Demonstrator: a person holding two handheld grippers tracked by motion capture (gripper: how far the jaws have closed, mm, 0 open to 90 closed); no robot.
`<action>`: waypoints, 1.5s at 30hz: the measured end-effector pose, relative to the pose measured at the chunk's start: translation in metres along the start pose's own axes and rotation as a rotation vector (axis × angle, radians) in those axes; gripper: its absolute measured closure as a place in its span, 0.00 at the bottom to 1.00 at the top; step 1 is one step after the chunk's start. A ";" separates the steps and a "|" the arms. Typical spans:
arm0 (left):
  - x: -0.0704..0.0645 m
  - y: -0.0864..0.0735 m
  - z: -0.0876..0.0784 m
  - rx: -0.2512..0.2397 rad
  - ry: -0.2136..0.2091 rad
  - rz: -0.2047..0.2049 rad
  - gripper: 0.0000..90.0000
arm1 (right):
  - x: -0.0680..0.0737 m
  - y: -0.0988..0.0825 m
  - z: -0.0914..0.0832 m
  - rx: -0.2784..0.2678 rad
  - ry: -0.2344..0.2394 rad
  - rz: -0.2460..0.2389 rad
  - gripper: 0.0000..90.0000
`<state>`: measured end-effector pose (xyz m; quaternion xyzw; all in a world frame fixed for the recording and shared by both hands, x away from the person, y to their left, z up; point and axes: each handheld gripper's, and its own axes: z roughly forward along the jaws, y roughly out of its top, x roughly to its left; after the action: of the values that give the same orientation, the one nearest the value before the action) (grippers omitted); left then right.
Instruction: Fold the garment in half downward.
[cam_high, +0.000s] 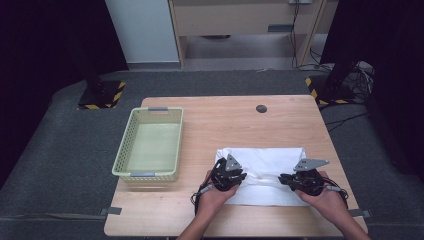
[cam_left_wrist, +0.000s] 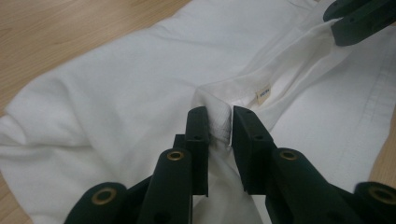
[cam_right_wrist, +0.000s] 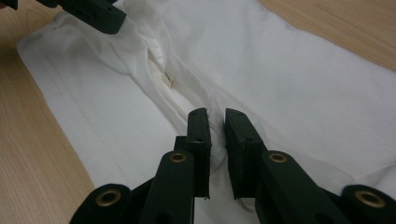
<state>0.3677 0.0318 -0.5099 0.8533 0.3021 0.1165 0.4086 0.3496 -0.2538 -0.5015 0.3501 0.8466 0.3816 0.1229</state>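
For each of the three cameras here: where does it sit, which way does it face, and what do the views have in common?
High view: fixed above the person's side, facing forward and down on the table; both forearms enter from below, left gripper and right gripper on the white garment, basket to the left.
Left gripper view: rides that gripper, facing along its jaws, which pinch a fold of garment.
Right gripper view: rides that gripper, its jaws likewise pinching cloth.
Shared: both gripper views show the garment's small label and the other gripper's tip.
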 end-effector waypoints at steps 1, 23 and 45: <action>-0.001 -0.001 0.000 0.003 0.002 0.006 0.83 | 0.000 0.000 0.000 -0.001 0.001 0.001 0.90; -0.011 0.006 0.003 0.012 0.002 0.082 0.63 | 0.005 -0.011 -0.006 -0.002 0.017 -0.005 0.90; -0.030 -0.010 -0.033 0.022 -0.079 0.026 0.29 | 0.030 -0.040 -0.039 0.035 -0.012 -0.036 0.50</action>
<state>0.3250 0.0394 -0.4947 0.8655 0.2759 0.0849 0.4094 0.2897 -0.2739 -0.5023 0.3392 0.8586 0.3623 0.1286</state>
